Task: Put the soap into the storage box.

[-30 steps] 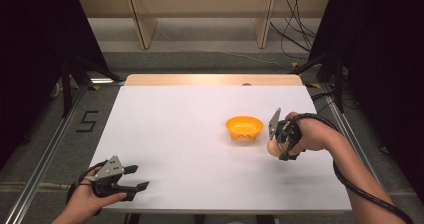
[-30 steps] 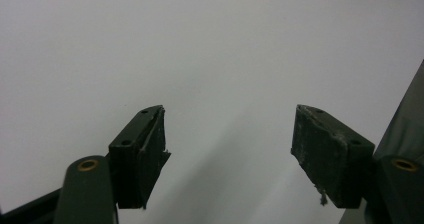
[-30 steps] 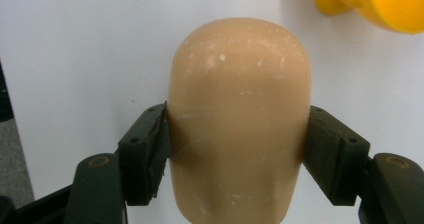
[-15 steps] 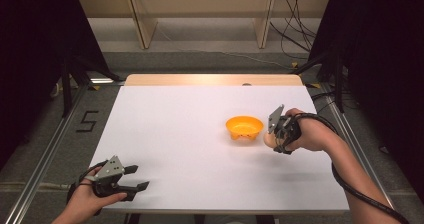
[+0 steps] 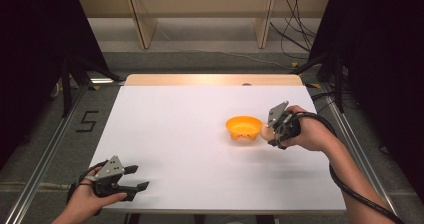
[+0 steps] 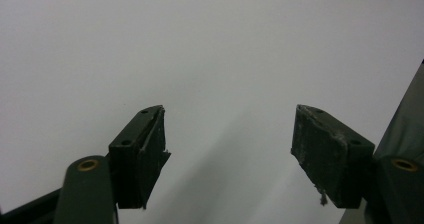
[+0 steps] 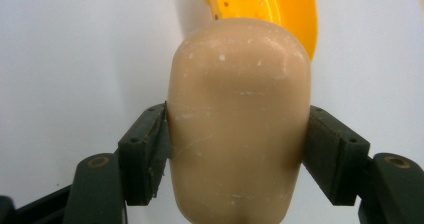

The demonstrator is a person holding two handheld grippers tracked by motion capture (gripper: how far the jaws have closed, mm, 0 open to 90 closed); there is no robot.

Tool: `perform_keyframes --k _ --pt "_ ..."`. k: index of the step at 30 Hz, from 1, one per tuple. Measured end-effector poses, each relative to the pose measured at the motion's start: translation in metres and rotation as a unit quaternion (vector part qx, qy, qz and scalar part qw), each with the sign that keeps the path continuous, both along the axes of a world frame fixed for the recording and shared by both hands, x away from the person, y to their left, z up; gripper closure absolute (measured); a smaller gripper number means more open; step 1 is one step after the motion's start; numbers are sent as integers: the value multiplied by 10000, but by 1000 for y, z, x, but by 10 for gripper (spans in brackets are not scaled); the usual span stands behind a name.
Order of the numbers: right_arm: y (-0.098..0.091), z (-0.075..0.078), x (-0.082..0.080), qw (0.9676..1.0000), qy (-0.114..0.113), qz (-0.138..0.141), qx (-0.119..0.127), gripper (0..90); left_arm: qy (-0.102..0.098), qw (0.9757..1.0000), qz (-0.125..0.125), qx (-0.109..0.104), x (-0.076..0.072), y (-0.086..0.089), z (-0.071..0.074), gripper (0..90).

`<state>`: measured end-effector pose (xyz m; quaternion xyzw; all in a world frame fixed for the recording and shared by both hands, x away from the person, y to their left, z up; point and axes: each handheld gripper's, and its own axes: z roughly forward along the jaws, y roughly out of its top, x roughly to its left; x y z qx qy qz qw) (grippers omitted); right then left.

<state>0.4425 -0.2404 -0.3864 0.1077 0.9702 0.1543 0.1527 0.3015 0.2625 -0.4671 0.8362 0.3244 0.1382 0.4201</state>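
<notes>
Egg [image 7: 239, 124], beige and scuffed with pale flecks, sits clamped between both jaws of right gripper [image 7: 239, 154]; pads press its two sides, rounded end pointing away from the camera. In the high view the egg [image 5: 266, 131] shows as a small pale lump at the gripper's [image 5: 272, 132] tip, held above the table [image 5: 190, 134] just beside the right rim of the bowl [image 5: 243, 127]. Egg and bowl look close, perhaps touching at the rim; cannot tell which.

Bowl is orange, upright, standing right of table centre, nearer the right edge than the left. Right gripper view has the bowl [image 7: 270, 9] beyond the egg, part hidden behind it, with small holes or studs on its inner wall.

Right hand [image 5: 310, 133] grips the tool from the right edge side, forearm running in from the bottom right corner, black cable trailing along the arm.

Left gripper [image 5: 137, 178] lies low at the near left corner of the table, held in the left hand [image 5: 87, 199], grey plate on top. Its jaws stand wide apart, nothing between them. Left gripper view shows bare white table surface past the two worn pads [image 6: 145, 149], with a faint shadow beneath them. Well apart from bowl and egg.
</notes>
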Motion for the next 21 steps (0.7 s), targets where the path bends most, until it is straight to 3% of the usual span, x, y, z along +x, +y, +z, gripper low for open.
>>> perform_keyframes --k 3,6,13,16,18,19,20,21 --pt "0 1 1 9999 -81 -80 113 337 -13 10000 -14 39 0 0 0 295" --pt "0 2 5 9997 -155 77 170 337 -4 10000 0 -6 0 0 0 294" --pt "3 1 6 9992 -70 -55 387 337 7 10000 -3 0 0 0 0 295" --pt "5 2 9 9988 -145 69 462 337 2 10000 2 -2 0 0 0 294" --pt "8 3 10 9985 -176 -54 512 337 10 10000 -2 -17 0 0 0 294" --pt "8 4 13 9981 -323 102 517 337 -4 10000 0 0 0 0 0 294" --pt "9 4 12 9982 -243 14 542 337 -2 10000 -2 2 0 0 0 294" --pt "9 4 12 9978 -315 -48 585 337 -2 10000 -2 2 0 0 0 294"
